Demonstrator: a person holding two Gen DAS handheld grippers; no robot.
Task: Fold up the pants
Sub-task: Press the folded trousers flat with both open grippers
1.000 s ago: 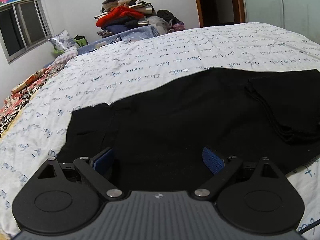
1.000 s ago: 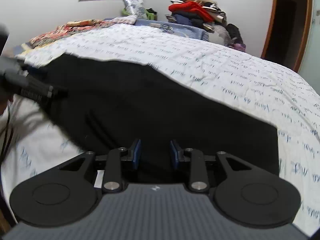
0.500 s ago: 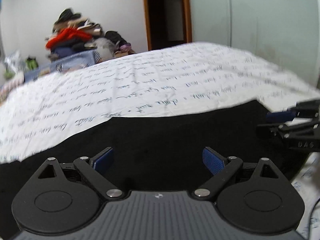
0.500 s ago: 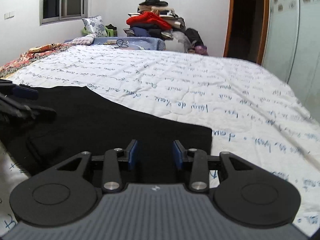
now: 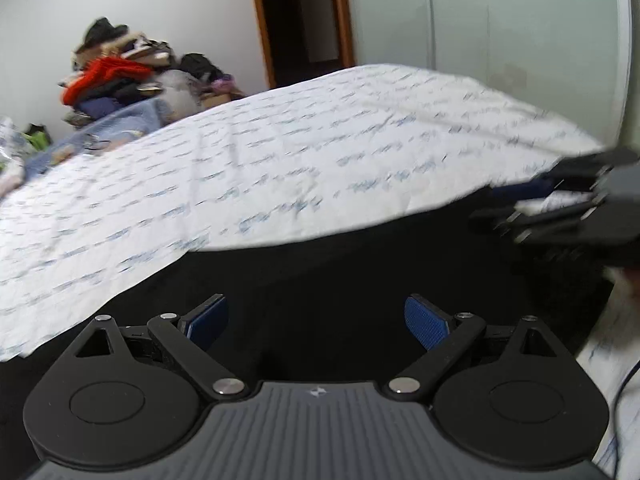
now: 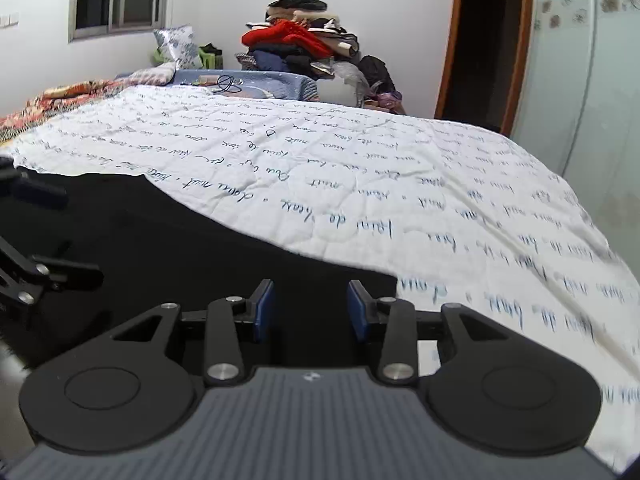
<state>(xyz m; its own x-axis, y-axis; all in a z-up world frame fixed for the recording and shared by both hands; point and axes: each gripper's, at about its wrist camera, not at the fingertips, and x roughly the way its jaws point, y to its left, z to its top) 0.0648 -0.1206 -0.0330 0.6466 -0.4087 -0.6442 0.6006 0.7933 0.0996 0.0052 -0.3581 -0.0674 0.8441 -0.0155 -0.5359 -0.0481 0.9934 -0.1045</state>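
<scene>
Black pants (image 6: 168, 240) lay flat along the bed's near edge, on a white quilt (image 6: 400, 184) printed with script. Right gripper (image 6: 311, 312) hovered over the pants' right end, jaws part open, nothing between them. Left gripper (image 6: 44, 236) showed at the pants' left end. Clothes pile (image 6: 300, 44) at the bed's far edge.

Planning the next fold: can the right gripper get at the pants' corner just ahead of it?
Probably yes: the right gripper sits over the black pants, jaws apart and empty, nothing blocking the corner.
</scene>
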